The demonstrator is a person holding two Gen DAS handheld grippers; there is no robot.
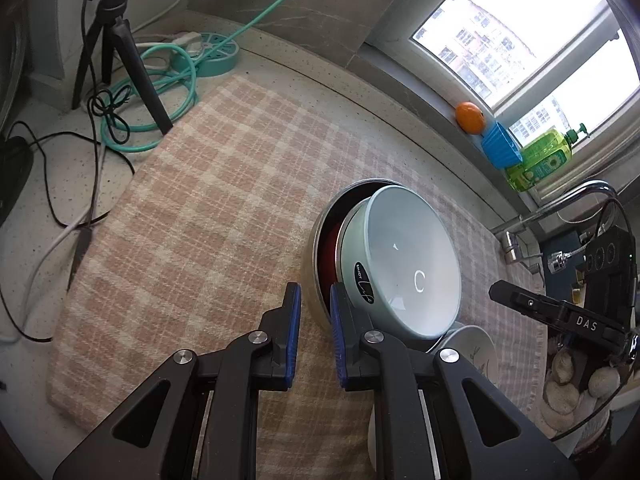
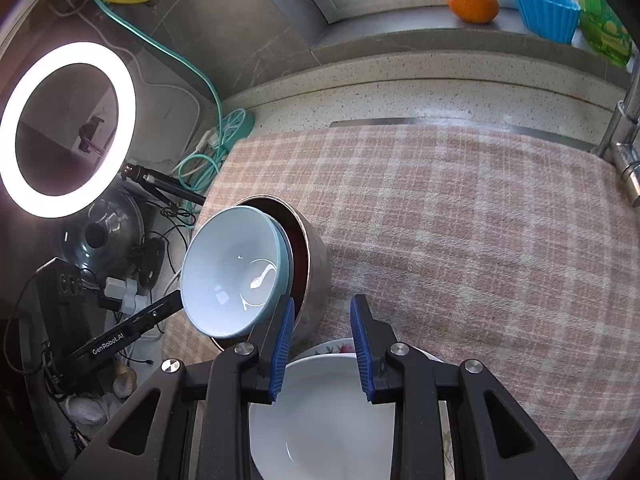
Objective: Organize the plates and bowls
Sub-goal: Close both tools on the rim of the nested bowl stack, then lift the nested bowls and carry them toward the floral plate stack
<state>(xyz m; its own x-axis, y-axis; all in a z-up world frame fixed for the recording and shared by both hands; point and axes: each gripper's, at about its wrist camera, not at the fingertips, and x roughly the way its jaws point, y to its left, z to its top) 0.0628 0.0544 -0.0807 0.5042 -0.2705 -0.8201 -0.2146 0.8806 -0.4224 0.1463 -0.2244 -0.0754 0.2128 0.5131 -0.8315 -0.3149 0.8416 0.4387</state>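
A steel bowl [image 1: 320, 248] with a dark red inside stands on the checked cloth [image 1: 208, 208]. A pale blue bowl [image 1: 412, 264] leans tilted inside it. My left gripper [image 1: 315, 298] is shut on the steel bowl's near wall, one pad outside and one inside. In the right wrist view the pale blue bowl [image 2: 232, 272] tips out of the steel bowl [image 2: 316, 276] to the left. My right gripper [image 2: 322, 344] is open, its left pad beside the blue bowl's rim. Below it a white bowl [image 2: 328, 420] rests on a flowered plate [image 2: 336, 346].
A lit ring light [image 2: 68, 128], its tripod [image 1: 120, 52], teal cable [image 1: 176, 80] and black leads crowd the left counter. An orange [image 2: 474, 2], a blue cup [image 2: 544, 10] and a green soap bottle [image 1: 540, 156] line the sill. The faucet [image 2: 624, 128] stands right.
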